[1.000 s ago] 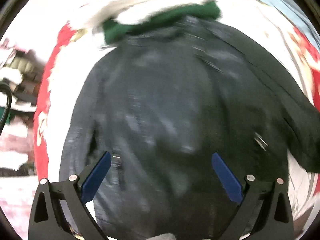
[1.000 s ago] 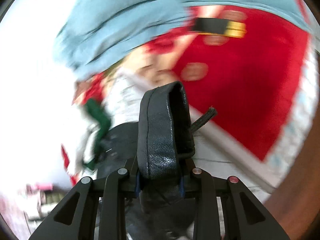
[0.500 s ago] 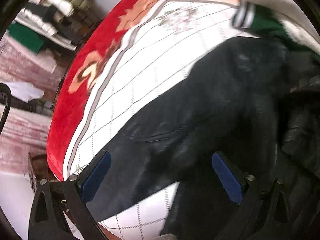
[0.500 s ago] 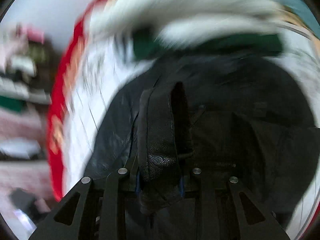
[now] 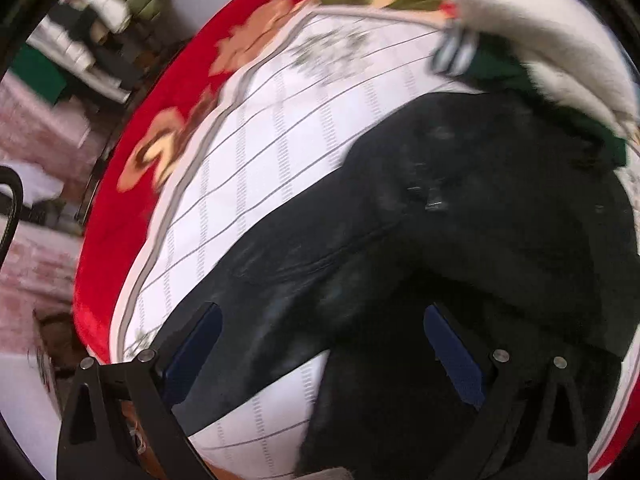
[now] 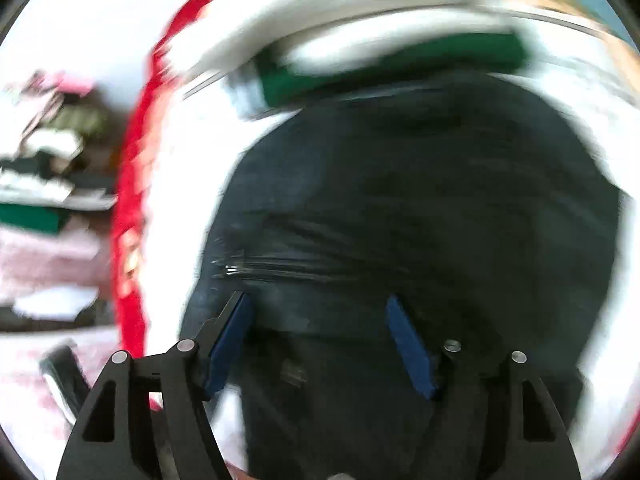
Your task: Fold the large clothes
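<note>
A black leather jacket [image 5: 460, 220] lies on a white checked bedspread [image 5: 280, 128] with a red flowered border. One sleeve [image 5: 256, 296] stretches toward the lower left in the left wrist view. My left gripper [image 5: 320, 316] is open and empty just above that sleeve. The jacket also fills the right wrist view [image 6: 420, 220], which is blurred. My right gripper [image 6: 318, 308] is open and empty above the jacket's body, its blue pads [image 6: 404, 344] apart.
A green and white garment [image 5: 540, 64] lies beyond the jacket at the far side; it also shows in the right wrist view [image 6: 380, 64]. The bed's red edge [image 5: 120, 216] runs on the left, with cluttered shelves [image 5: 80, 48] and floor past it.
My right gripper was shut on a fold of the black jacket and has now opened and let it go. The left gripper stays open and has drifted little over the sleeve.
</note>
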`<action>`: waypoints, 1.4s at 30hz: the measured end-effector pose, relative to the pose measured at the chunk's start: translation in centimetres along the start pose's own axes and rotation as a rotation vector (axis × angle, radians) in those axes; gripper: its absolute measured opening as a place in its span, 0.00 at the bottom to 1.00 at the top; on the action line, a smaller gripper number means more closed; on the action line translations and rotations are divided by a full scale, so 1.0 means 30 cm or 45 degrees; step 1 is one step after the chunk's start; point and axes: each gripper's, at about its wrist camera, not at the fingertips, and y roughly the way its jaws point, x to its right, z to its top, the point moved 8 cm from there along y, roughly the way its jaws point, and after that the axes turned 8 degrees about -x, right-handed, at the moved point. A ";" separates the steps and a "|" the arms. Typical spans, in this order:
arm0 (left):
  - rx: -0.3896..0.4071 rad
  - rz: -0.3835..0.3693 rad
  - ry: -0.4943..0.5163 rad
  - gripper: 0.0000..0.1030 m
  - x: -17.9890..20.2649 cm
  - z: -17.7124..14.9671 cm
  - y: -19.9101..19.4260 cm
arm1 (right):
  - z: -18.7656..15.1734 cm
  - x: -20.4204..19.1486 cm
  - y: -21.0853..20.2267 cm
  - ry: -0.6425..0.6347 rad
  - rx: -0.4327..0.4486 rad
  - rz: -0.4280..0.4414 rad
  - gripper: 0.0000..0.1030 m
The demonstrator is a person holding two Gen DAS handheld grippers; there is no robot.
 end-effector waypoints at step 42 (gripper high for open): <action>-0.214 -0.656 -1.663 0.93 -0.731 -0.665 0.459 | -0.494 0.096 0.240 -0.348 -0.148 -0.233 0.67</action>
